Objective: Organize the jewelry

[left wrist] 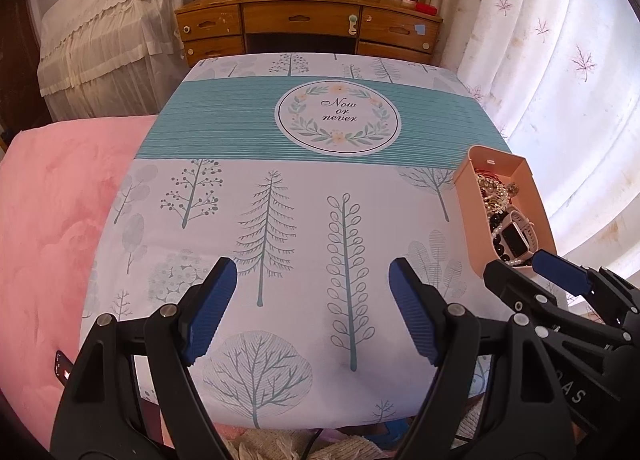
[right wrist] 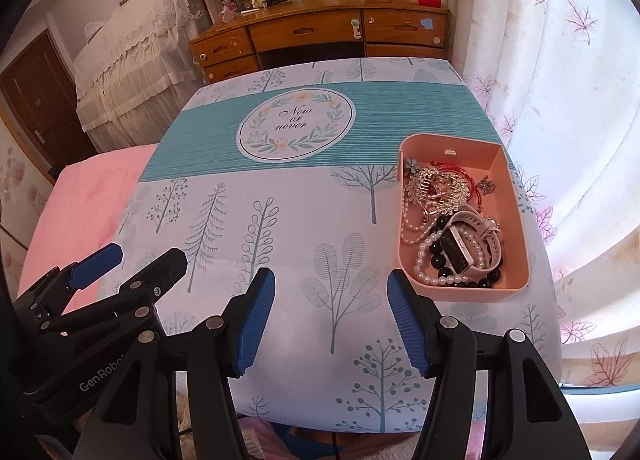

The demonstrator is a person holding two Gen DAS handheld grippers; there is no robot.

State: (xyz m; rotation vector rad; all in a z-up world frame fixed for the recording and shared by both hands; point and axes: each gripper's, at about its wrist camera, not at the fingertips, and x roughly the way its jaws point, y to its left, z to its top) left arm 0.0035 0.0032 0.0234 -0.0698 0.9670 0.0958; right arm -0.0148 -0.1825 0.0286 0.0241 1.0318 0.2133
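A pink open box (right wrist: 508, 176) stands at the right side of the table and holds a tangle of jewelry: a white smartwatch (right wrist: 460, 248), pearl and black bead strands (right wrist: 434, 260) and a rhinestone piece (right wrist: 436, 184). The box also shows in the left wrist view (left wrist: 532, 196). My right gripper (right wrist: 330, 314) is open and empty over the table's front, just left of the box. My left gripper (left wrist: 312, 306) is open and empty over the front middle of the table. Each gripper shows in the other's view: the right one (left wrist: 516, 264), the left one (right wrist: 140, 256).
The table carries a tree-print cloth with a teal band (left wrist: 224, 124) and a "Now or never" medallion (right wrist: 296, 126). A pink blanket (left wrist: 52, 220) lies to the left. A wooden desk (left wrist: 308, 20) stands beyond the table; curtains (right wrist: 560, 60) hang at the right.
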